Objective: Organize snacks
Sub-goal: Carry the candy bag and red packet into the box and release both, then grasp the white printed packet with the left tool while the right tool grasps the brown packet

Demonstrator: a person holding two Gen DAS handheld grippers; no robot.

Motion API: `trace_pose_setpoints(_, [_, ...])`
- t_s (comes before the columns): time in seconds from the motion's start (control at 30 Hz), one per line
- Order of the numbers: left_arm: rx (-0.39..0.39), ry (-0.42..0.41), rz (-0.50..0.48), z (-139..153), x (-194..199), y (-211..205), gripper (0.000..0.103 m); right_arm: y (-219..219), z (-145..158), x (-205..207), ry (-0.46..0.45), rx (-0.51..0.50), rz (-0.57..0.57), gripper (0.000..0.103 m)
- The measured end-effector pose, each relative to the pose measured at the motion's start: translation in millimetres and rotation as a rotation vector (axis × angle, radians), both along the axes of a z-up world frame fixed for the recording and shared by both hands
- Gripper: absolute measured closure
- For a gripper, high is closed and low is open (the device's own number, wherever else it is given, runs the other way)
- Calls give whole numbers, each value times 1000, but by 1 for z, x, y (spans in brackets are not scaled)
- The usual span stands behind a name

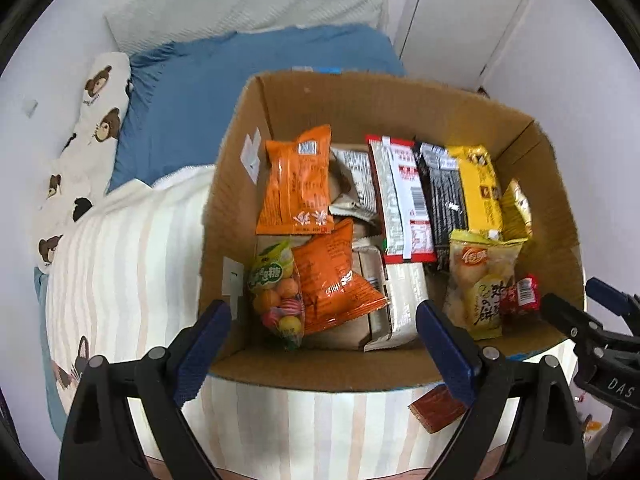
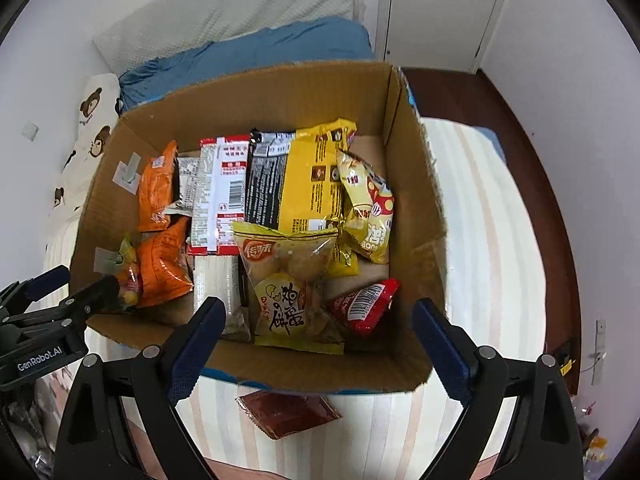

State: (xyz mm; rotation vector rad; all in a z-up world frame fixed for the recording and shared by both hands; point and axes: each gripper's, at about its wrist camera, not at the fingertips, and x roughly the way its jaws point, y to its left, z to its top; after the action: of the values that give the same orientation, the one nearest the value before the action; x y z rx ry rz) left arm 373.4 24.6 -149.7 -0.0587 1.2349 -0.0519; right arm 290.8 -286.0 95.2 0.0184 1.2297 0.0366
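A cardboard box [image 1: 360, 96] [image 2: 280, 88] stands on a striped bed and holds several snack packs. Among them are two orange bags [image 1: 296, 184] [image 2: 164, 264], a candy bag [image 1: 276, 292], a red-and-white pack [image 1: 404, 200] [image 2: 220, 196], a yellow pack [image 1: 480, 192] [image 2: 312, 176], a clear cake bag [image 1: 480, 280] [image 2: 288, 284] and a small red pack [image 1: 520, 294] [image 2: 364, 306]. A dark red packet [image 1: 438, 408] [image 2: 286, 414] lies on the bed in front of the box. My left gripper [image 1: 324, 344] is open and empty over the box's near wall. My right gripper [image 2: 320, 340] is open and empty likewise.
A blue pillow [image 1: 240, 80] and a bear-print pillow [image 1: 92, 120] lie behind the box. A white door [image 1: 460, 12] is at the back right. A dark wooden bed frame [image 2: 532, 184] runs along the right. The other gripper shows at each view's edge [image 1: 600, 332] [image 2: 44, 320].
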Motion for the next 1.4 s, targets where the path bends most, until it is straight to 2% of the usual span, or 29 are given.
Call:
trace_pose_setpoints(0.27, [10,-147,15,39,-31,5,8,8,31,-37,-108,-4,14,4])
trace_pose_setpoints(0.47, [31,-256,0,71,-68,2,8,6,59,-76,-203,4,0,3])
trace_pose_setpoints(0.77, [39,-354,-9,106,-123,2,8,-2,107,-135,-345,13,-27,2])
trace_pose_setpoints(1.2, [49,-418,-17,131,-171,-3,8,5,148,-201,-426,78,-1,2])
trace_pose_setpoints(1.3, [32,-396,7,124,-175,0,8,2,144,-204,-392,129,-1,2])
trace_pose_setpoints(1.4, [1,-327,49,102,-178,7,8,-5,122,-198,-313,197,-10,2])
